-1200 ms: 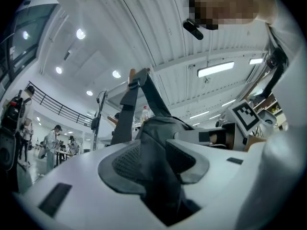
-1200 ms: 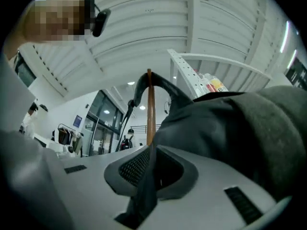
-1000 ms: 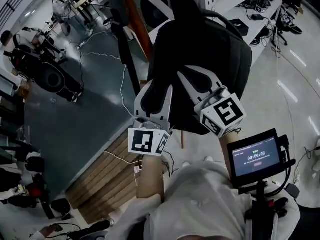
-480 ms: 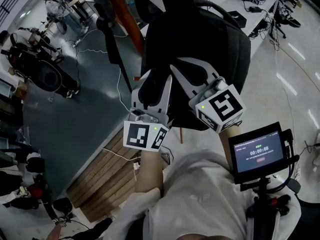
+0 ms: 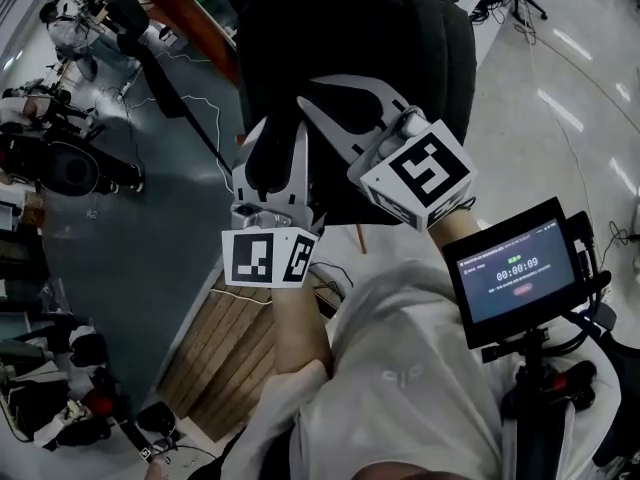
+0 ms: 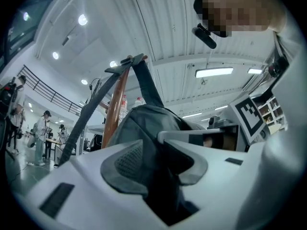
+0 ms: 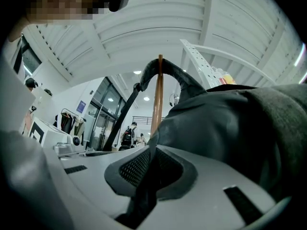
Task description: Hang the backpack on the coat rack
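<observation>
Grippers ride higher than a second ago: left gripper [image 5: 275,158] and right gripper [image 5: 340,103] both clamp the black backpack [image 5: 400,38], now top centre. The coat rack [image 5: 185,13] slants upper left, with open grey floor [image 5: 130,258] at left. Left gripper view: jaws pinch fabric, strap [image 6: 144,80] peaks over the pole. Right gripper view: same pinch, handle loop [image 7: 177,78] at the pole tip.

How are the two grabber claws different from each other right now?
In the head view, the left gripper points nearly straight up the picture, while the right gripper slants toward the upper left. The left marker cube sits lower, nearer the person; the right marker cube is higher and tilted. Both grippers are shut on the black backpack.
</observation>
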The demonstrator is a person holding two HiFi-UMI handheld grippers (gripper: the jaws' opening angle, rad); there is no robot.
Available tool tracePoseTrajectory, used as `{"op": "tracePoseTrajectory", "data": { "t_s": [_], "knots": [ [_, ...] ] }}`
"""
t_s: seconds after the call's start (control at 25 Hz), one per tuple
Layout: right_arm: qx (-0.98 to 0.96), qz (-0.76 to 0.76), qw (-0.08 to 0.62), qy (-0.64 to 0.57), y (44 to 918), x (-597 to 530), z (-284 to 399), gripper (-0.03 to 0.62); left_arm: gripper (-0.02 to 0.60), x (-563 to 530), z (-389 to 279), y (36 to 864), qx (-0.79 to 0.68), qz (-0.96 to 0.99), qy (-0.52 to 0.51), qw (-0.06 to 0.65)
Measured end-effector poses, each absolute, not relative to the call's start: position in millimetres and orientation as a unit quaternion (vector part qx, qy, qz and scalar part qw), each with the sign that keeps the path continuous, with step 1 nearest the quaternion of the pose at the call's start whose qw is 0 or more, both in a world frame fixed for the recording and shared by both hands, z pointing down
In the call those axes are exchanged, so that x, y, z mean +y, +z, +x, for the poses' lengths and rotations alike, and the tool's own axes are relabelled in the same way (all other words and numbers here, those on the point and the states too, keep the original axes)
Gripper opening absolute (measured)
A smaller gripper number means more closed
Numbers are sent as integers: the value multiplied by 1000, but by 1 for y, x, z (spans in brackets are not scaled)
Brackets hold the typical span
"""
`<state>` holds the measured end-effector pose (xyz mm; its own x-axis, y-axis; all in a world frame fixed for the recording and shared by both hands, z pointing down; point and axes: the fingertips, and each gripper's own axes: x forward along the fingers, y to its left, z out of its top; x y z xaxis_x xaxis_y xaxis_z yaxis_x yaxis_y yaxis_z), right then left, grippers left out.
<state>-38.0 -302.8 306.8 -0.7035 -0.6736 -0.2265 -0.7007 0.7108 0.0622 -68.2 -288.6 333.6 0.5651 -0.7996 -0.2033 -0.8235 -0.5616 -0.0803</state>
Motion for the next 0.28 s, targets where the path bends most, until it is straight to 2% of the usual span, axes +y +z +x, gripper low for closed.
{"op": "tracePoseTrajectory", "data": {
  "t_s": [0.28],
  "knots": [
    [921, -372, 96, 62, 309, -304, -35, 48, 141, -292, -65, 343, 458, -883, 70, 71]
  ]
}}
